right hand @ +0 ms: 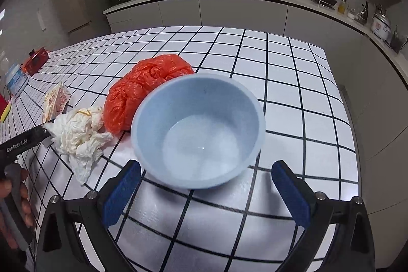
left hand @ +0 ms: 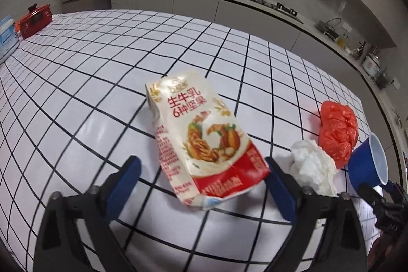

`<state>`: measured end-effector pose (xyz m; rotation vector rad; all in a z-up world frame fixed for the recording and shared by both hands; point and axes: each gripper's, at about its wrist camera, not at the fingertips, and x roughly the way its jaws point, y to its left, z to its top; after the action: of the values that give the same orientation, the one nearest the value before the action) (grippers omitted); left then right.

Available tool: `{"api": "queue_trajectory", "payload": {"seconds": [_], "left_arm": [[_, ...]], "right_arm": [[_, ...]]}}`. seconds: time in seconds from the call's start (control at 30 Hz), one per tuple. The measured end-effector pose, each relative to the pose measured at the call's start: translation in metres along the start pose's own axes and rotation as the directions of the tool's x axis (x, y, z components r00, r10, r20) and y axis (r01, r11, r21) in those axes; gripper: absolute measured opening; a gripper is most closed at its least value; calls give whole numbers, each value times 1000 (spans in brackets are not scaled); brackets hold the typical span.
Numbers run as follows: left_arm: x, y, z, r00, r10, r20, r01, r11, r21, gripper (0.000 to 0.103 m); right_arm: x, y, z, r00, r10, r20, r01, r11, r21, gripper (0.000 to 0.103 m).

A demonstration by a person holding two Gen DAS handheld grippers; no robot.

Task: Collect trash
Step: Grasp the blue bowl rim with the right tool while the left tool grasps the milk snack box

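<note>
Left wrist view shows our left gripper point(left hand: 201, 175) with its jaws spread wide, one on each side of the near end of a crushed carton point(left hand: 199, 137) that lies flat on the tabletop point(left hand: 89, 73). We cannot tell whether either jaw touches it yet. At about 3 o'clock from the carton sit a wad of tissue point(left hand: 312, 166) and, just beyond it, a crumpled orange bag point(left hand: 338, 131). At the far right edge a blue cup point(left hand: 367, 162) appears tipped, with the right gripper just behind it.

Right wrist view has our right gripper point(right hand: 205, 186) with jaws spread too, and the cup point(right hand: 199, 129) sits between and ahead of them, its white inside facing the camera. No jaw presses its wall here, and we cannot tell what carries it. At 10 o'clock from the cup lies the bag point(right hand: 142, 88), touching or nearly touching the tissue point(right hand: 79, 131) at 9 o'clock; the carton point(right hand: 56, 101) is farther left.

We see no bin or trash sack in either view, so we judge the task barely begun: carton, tissue and bag all still lie loose on the tabletop, and nothing shows as collected. Closing on the carton looks like the step in hand; tissue, bag and cup remain.
</note>
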<state>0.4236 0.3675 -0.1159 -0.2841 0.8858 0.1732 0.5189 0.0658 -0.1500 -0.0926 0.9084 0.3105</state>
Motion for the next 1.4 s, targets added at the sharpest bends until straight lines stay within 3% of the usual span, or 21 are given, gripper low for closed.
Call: {"api": "queue_trajectory", "payload": {"seconds": [0.03,0.07,0.2,0.27,0.33,0.4,0.43,0.73,0.9,1.4], "left_arm": [[-3,3,-1,1000,-1,2,1,1000,6,75],[-8,8,-4,1000,-6,9,6,1000,7,72],[-14,17,-7,1000,-21,11,21,1000,0,73],[-6,14,-1,1000,-1,1,1,1000,1,83],[-2,14,4,1000,-5,2,5,1000,-8,84],[1,14,7,1000,-7,9,7,1000,-3,82],[1,14,8,1000,-5,16,5,1000,5,74],[-25,1,-5,998,-19,65,14,997,70,72],[-45,-16,-21,995,-32,90,22,994,109,66],[-78,-62,-86,995,-55,83,43,988,145,65]], "right_arm": [[0,0,1,1000,0,6,0,1000,0,103],[0,-1,3,1000,4,15,-4,1000,-2,103],[3,-2,7,999,15,29,-15,1000,2,103],[6,-2,8,999,18,27,-18,1000,0,103],[8,1,9,1000,8,25,-8,1000,-14,101],[9,2,9,1000,5,19,-4,1000,-22,82],[9,2,8,1000,15,13,-14,1000,-17,76],[-11,3,-3,999,32,38,-31,999,-17,76],[-29,3,-12,998,29,53,-28,999,-30,76],[-70,-16,-56,997,41,59,-38,998,-59,76]]}}
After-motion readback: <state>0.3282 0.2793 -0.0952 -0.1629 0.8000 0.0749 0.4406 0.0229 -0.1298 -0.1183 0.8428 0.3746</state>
